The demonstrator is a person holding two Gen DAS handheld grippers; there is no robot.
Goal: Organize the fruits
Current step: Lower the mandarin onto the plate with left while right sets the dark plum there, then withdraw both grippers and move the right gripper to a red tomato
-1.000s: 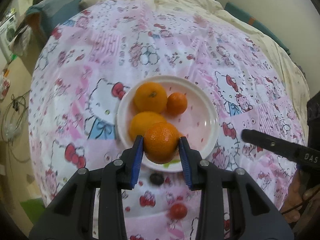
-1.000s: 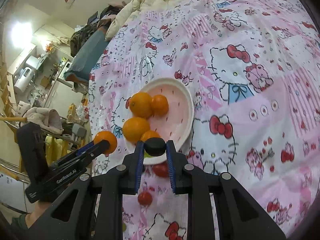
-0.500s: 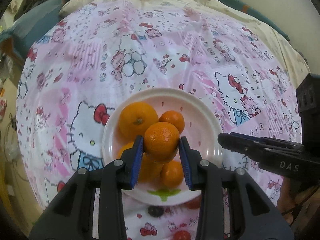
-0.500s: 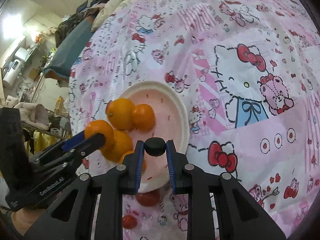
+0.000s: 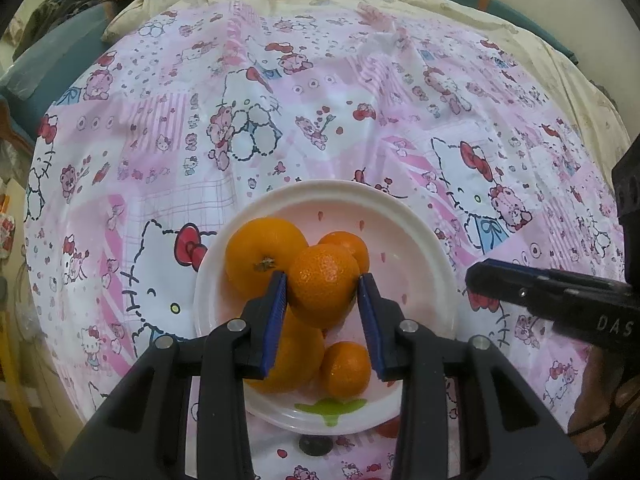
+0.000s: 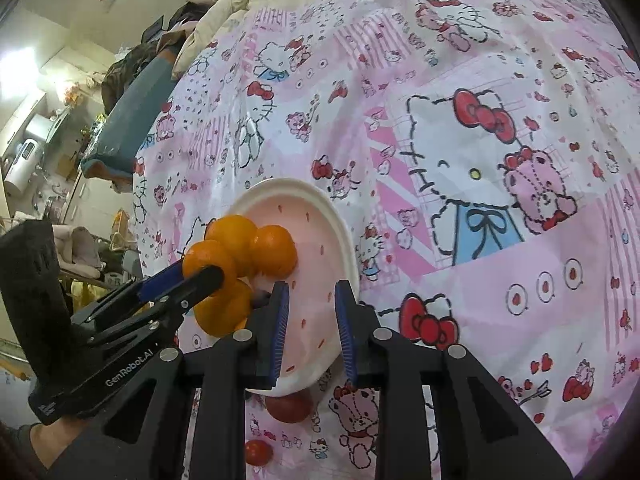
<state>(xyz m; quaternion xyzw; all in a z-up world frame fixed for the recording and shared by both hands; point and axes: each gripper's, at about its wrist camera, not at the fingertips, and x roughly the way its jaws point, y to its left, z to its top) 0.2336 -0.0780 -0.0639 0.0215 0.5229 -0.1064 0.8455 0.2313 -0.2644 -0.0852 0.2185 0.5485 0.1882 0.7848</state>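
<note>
Bed [image 5: 320, 92] carries plate [image 5: 416, 240] holding four oranges. Left gripper [image 5: 323, 300] fingers clamped on mandarin [image 5: 323, 292], above plate centre — lower into free right-hand space before release. Right gripper [image 6: 308, 324] fingers parted, holding nothing. Tomatoes [image 6: 289, 406] and dark fruit [image 5: 315, 445] part-hidden behind plate rim — count unclear.
</note>
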